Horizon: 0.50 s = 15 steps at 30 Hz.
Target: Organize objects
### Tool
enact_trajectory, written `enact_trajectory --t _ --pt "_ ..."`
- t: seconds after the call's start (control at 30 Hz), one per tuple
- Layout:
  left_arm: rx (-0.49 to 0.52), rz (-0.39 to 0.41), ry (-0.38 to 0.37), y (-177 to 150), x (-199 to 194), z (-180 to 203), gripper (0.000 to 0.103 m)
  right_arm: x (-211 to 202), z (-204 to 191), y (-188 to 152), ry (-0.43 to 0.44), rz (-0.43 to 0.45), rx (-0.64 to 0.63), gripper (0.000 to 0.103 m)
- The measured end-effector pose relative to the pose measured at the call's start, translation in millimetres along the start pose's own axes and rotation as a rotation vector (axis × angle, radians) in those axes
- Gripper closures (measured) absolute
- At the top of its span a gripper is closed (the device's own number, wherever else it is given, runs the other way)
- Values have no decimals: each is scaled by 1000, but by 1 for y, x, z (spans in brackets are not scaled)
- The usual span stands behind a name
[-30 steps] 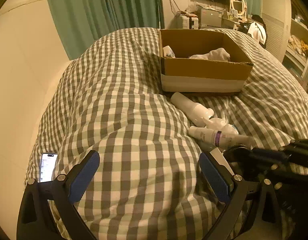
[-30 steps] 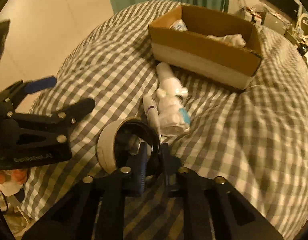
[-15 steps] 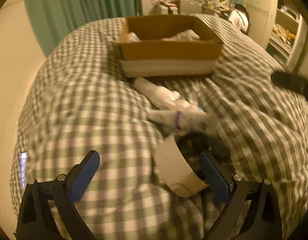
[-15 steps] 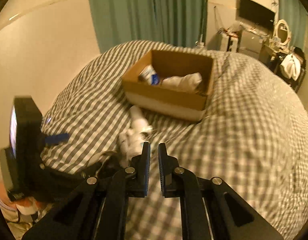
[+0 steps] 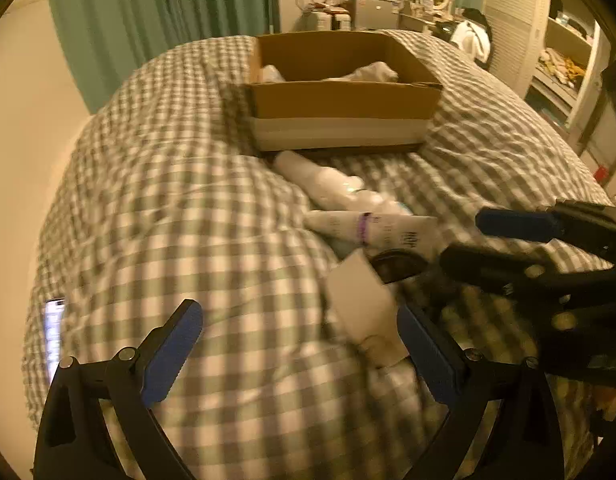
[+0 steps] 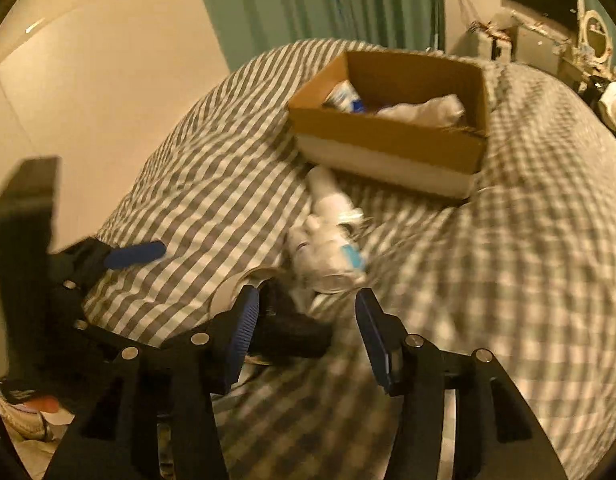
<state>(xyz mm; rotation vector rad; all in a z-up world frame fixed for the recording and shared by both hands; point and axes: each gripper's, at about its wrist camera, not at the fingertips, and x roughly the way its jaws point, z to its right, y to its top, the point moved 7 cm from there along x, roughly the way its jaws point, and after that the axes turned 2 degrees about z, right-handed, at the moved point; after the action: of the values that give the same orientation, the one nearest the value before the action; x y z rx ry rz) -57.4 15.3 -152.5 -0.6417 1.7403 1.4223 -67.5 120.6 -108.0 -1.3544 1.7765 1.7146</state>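
Checked bedding [image 5: 187, 216] filled both views, with the cardboard box [image 5: 340, 100] sitting at the far side, a few white things already inside it. Just near of the box lay the loose pile: a white bottle [image 5: 324, 184], a white tube with a purple band [image 5: 372, 228] across it, and nearest of all a round black-and-white item [image 5: 364, 300] (too blurred to name with confidence). The left gripper [image 5: 299, 352] hung low over the bedding with its jaws spread wide, the round item just beside its right finger. The right gripper [image 6: 308, 320] sat over the same pile, jaws moderately apart and holding nothing, a dark part of the round item lying between its fingers.

By the look of it, the tube would be light and soft, so a gentle pinch across its middle should do. The bottle looked stiffer and smoother, likely to roll on the soft bedding; taking it across the body would suit best. A lit phone [image 5: 53, 336] lay at the near left edge.
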Motion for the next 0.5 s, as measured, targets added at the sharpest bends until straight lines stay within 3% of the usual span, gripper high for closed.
enact_trajectory --t 0.13,0.17,0.27,0.5 --pt "9 -8 31 -5 2 -10 3 23 -7 -8 44 -70 13 54" --pt "19 -10 33 -7 3 -9 3 29 -6 -11 53 -91 30 58" --pt "41 -4 37 -9 4 -6 3 37 -3 -17 22 -132 26 63" --pt "-8 6 2 -9 -4 -13 3 20 0 -21 -6 -105 -9 82"
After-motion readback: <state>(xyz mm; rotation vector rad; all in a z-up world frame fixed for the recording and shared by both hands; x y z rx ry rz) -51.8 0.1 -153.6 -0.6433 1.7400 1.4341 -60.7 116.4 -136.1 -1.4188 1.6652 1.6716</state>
